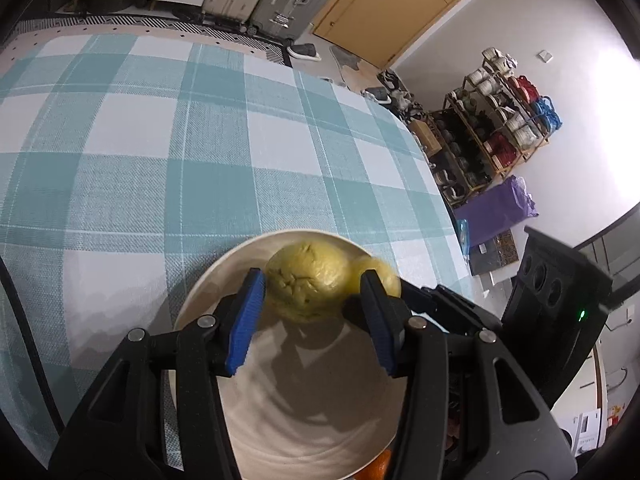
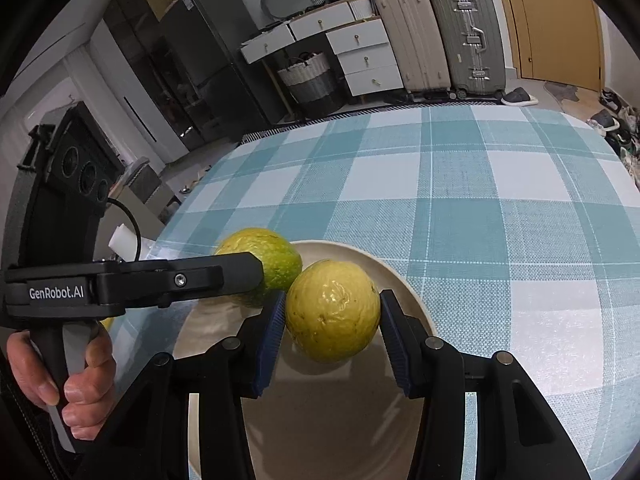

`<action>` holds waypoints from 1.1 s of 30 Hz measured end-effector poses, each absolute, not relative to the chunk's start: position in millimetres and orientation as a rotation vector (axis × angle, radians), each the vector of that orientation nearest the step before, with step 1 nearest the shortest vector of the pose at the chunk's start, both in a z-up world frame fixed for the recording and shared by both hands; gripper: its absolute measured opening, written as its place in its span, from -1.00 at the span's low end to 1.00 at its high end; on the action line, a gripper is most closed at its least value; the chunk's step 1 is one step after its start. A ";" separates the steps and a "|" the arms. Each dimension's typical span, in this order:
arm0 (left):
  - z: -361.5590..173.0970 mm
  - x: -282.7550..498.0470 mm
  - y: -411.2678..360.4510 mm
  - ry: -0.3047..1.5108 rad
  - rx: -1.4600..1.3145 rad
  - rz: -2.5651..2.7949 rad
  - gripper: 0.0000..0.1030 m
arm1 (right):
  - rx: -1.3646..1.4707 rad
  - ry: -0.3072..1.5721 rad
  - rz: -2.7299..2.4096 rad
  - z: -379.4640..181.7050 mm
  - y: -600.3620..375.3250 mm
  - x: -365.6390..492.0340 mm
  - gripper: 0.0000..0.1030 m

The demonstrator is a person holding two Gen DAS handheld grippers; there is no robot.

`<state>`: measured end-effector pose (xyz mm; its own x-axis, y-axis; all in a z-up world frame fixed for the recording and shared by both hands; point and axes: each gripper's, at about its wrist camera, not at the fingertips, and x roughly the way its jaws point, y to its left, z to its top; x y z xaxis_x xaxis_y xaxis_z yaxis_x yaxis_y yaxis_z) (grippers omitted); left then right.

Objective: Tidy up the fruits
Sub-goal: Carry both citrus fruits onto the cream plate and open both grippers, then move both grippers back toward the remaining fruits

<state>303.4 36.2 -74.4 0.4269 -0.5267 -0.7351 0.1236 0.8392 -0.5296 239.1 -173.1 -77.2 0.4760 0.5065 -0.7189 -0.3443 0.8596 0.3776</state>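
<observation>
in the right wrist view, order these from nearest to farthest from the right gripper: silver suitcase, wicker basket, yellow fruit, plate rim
1. yellow fruit, between the right gripper pads
2. plate rim, just beyond the fruit
3. wicker basket and silver suitcase, on the floor past the table: too close to call

Checked cloth beyond the bowl lies open.

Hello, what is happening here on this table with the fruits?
A person is sorting fruit with two hand-held grippers. The left hand-held gripper holds one yellow-green fruit, and the right hand-held gripper holds a second yellow-green fruit. Both fruits hang over a cream bowl on the checked tablecloth. The two fruits are close together; whether they already rest on the bowl I cannot tell. The person's hand grips the left handle.
</observation>
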 end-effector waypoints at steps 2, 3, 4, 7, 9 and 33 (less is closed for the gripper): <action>-70.9 302.6 36.4 1.048 -0.421 -0.404 -0.11 | 0.182 0.936 0.518 -77.4 -173.9 237.7 0.00; -68.9 300.9 36.8 1.044 -0.416 -0.392 -0.11 | 0.182 0.923 0.519 -76.0 -174.8 236.2 0.10; -67.1 299.2 37.2 1.040 -0.416 -0.388 -0.11 | 0.180 0.905 0.512 -72.6 -176.7 234.1 0.28; -60.8 290.4 37.5 1.037 -0.409 -0.374 -0.07 | 0.191 0.857 0.487 -59.5 -183.7 227.2 0.42; -55.4 282.0 37.3 1.025 -0.390 -0.362 -0.06 | 0.192 0.836 0.492 -50.7 -186.2 221.9 0.45; 25.4 144.9 33.4 0.765 -0.210 -0.224 0.59 | 0.227 0.580 0.387 8.8 -220.6 100.5 1.00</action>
